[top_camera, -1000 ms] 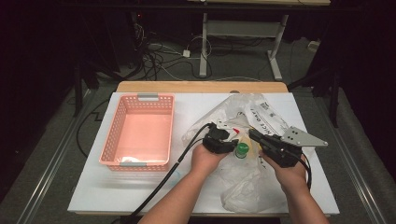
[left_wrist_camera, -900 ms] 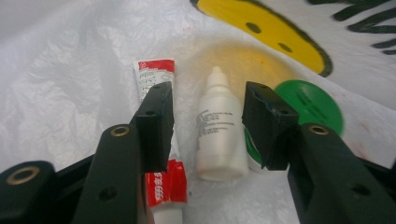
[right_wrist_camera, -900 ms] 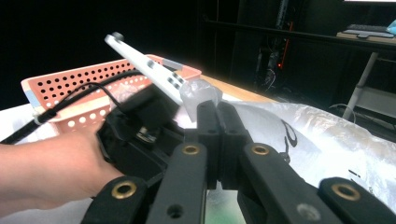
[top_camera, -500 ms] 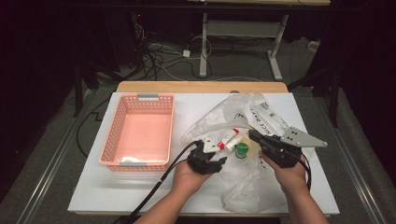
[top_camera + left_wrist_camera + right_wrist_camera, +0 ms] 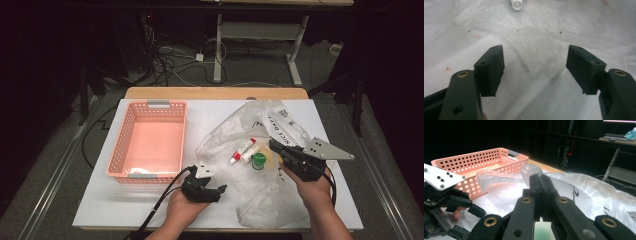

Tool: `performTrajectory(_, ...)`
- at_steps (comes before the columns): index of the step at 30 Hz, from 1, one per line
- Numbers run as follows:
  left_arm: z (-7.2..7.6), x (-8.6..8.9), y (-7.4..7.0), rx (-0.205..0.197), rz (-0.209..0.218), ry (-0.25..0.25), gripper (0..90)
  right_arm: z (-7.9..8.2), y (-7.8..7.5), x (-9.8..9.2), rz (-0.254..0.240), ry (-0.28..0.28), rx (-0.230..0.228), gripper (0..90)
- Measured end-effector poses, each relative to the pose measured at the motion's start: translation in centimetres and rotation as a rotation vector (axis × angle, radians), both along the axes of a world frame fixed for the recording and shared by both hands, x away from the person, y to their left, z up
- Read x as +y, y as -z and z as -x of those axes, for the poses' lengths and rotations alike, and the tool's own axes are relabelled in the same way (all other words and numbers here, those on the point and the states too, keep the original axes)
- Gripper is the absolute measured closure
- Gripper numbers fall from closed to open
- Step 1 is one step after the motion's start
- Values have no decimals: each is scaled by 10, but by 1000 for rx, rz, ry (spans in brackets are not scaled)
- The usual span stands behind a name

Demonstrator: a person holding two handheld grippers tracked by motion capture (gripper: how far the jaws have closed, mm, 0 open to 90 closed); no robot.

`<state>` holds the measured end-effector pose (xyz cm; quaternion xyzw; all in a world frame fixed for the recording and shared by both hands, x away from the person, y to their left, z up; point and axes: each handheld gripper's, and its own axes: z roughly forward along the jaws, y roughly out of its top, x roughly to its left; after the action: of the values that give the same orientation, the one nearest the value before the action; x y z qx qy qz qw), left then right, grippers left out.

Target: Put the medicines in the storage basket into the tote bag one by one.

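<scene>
Lower middle, left gripper has just been opening, empty; right gripper seemingly pinches the plastic bag; next, reach the 2 tubes

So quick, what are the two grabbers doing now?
Left gripper: open, nothing between its jaws, which have just been opening.
Right gripper: shut on the plastic bag.

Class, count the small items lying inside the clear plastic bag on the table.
2: a white tube and a green-capped bottle beside it, mid-bag. The crumpled plastic bag may hide more.
</scene>
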<state>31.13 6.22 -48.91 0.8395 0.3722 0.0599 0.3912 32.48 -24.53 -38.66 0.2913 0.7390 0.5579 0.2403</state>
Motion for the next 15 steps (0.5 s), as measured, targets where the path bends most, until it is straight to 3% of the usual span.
performTrajectory(5,-19,-7,1,-4,8,-60,295,3,0,-8,-7,20,1,900)
performTrajectory(7,-30,-12,1,-10,-6,-81,274,3,2,-9,0,22,6,900)
performTrajectory(9,-38,-21,3,16,-47,-86,271,4,3,-9,2,24,13,900)
performTrajectory(11,-35,-30,2,-22,-121,-90,296,5,3,-9,4,26,9,900)
performTrajectory(14,-32,-29,3,-32,-103,-102,384,7,1,-10,3,29,3,900)
performTrajectory(15,-30,-30,3,-39,-104,-73,446,8,1,-10,4,31,3,900)
